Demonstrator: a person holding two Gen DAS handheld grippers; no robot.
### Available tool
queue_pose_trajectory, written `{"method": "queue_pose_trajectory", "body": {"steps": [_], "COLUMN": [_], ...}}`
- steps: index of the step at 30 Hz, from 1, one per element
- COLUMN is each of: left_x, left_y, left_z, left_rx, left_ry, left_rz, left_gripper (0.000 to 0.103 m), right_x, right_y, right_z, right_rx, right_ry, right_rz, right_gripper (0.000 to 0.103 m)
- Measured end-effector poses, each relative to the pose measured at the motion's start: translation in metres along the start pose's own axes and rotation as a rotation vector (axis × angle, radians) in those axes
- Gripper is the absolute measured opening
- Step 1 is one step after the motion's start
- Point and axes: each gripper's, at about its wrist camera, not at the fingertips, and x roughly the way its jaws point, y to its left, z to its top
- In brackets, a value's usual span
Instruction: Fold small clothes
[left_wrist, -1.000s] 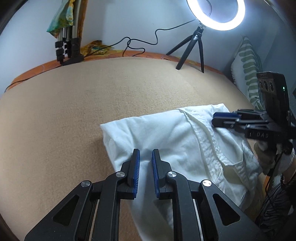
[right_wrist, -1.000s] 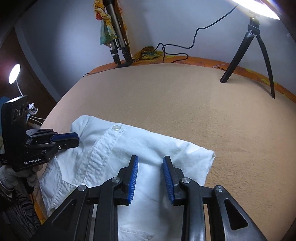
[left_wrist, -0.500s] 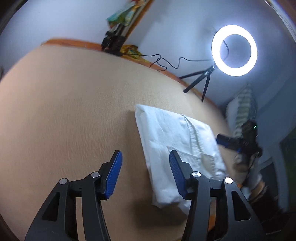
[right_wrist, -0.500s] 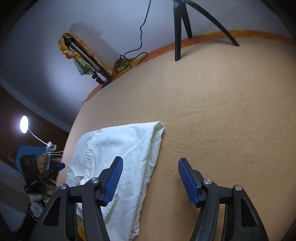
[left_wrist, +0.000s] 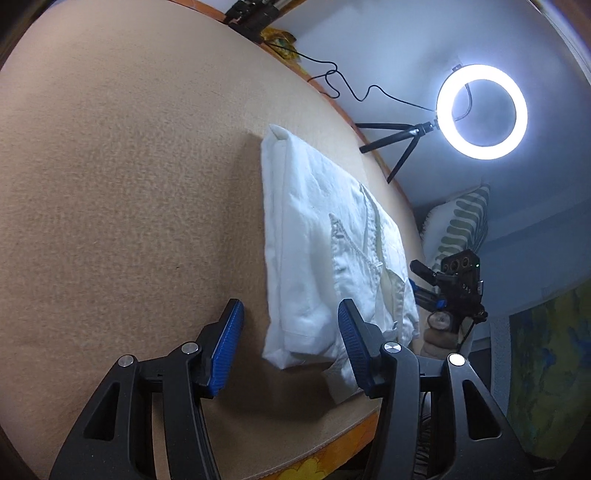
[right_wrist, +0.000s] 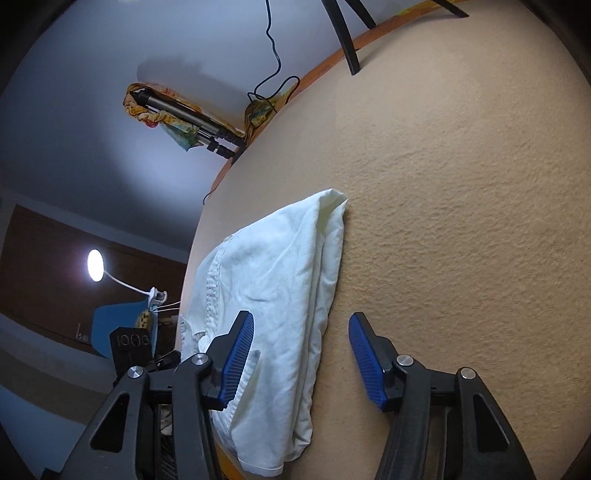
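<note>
Blue pads, left tongs (left_wrist: 290, 352): jaws spread and empty after just opening; the near corner of the garment shows between the pads, but neither pad touches it.
Blue pads, right tongs (right_wrist: 301, 360): jaws spread wide, having just narrowed a little; nothing is pinched, and the left pad hangs over the cloth while the right pad is over bare blanket.
Writing: the black camera block of the right tongs (left_wrist: 460, 284), seen from the left wrist, carries pale letters that look like "DAS"; other marks are too small to read.
Folded white shirt (left_wrist: 325, 251): a long, narrow packet of crumpled cotton, several layers thick at its edges, with a stitched seam and a pocket-like patch on top.
Shirt position: it lies on the near part of the tan blanket (left_wrist: 122, 184), its near end at the front edge, running away from the tongs.
Bed edge (left_wrist: 332, 454): orange patterned fabric shows below the blanket.
Striped cushion (left_wrist: 461, 225): white with green bands, beyond the right tongs.
Ring light (left_wrist: 482, 110): lit, on a small black tripod at the far side of the bed.
Black cable (left_wrist: 347, 86): it trails along the far edge.
Desk lamp (right_wrist: 95, 270): lit, in the dim background of the right wrist view.
</note>
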Motion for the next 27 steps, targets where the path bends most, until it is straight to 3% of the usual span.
{"method": "queue_pose_trajectory", "body": {"steps": [5, 11, 13, 19, 27], "left_x": [0.018, 0.028, 0.029, 0.037, 0.040], "left_y": [-0.012, -0.023, -0.025, -0.043, -0.078], "left_z": [0.009, 0.013, 0.014, 0.008, -0.008], "left_rx": [0.030, 0.064, 0.075, 0.204, 0.434], "left_ry": [0.017, 0.016, 0.010, -0.004, -0.061], "left_rz": [-0.039, -0.034, -0.017, 0.100, 0.258], "left_gripper": [0.052, 0.049, 0.044, 0.028, 0.019], "right_x": [0.011, 0.020, 0.022, 0.027, 0.034], "right_y": [0.006, 0.019, 0.023, 0.050, 0.092], "right_z": [-0.005, -0.007, -0.007, -0.014, -0.028], "right_rx": [-0.013, -0.025, -0.023, -0.100, -0.296], "right_ry": [0.027, 0.028, 0.023, -0.006, -0.049], "right_rz": [0.028, 0.034, 0.018, -0.126, -0.363], "right_gripper": [0.045, 0.043, 0.042, 0.030, 0.021]}}
